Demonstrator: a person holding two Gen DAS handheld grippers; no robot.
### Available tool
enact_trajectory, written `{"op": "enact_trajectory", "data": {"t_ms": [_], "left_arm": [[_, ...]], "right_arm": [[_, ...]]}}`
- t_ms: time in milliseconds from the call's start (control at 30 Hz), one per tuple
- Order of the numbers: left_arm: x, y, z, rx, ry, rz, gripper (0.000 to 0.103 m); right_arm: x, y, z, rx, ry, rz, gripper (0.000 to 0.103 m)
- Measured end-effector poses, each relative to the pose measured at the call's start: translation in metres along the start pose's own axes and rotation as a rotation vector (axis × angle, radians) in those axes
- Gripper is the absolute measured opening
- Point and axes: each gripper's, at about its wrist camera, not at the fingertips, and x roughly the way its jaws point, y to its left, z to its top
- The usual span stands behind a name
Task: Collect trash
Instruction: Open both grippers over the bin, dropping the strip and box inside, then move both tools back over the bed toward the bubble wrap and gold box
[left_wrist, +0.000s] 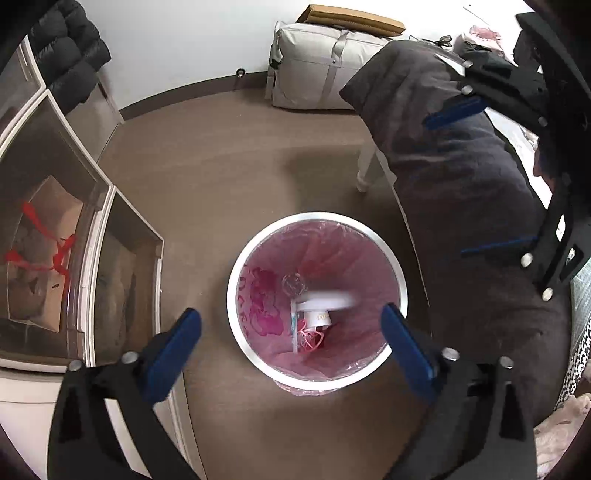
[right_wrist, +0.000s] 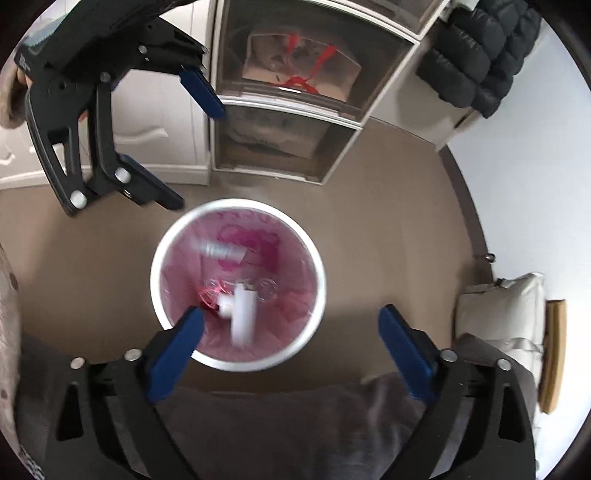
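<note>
A round white waste bin (left_wrist: 317, 295) lined with a pink plastic bag (left_wrist: 343, 254) stands on the brown floor (left_wrist: 221, 184). Above it at six o'clock, the left gripper (left_wrist: 291, 321) has its blue-padded jaws spread wide, nothing between them. At three o'clock the right gripper (right_wrist: 291, 321) is likewise released. A blurred white tube-shaped piece of trash (left_wrist: 325, 299) lies inside the bin among other litter.
</note>
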Motion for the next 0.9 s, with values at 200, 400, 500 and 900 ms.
{"op": "enact_trajectory", "data": {"t_ms": [200, 400, 500, 900], "left_arm": [[0.014, -0.005, 0.0, 0.029, 0.081, 0.036, 0.098], [0.006, -0.008, -0.002, 0.003, 0.072, 0.017, 0.098], [-0.003, -0.011, -0.003, 0.0, 0.06, 0.029, 0.098], [-0.094, -0.059, -0.007, -0.033, -0.085, -0.005, 0.098]], "right_arm": [[-0.01, -0.008, -0.012, 0.007, 0.018, -0.036, 0.096], [-0.018, -0.016, -0.019, 0.042, 0.013, -0.037, 0.096], [-0.03, -0.015, -0.019, 0.047, 0.004, -0.055, 0.096], [-0.112, 0.0, -0.042, 0.117, -0.07, -0.109, 0.096]]}}
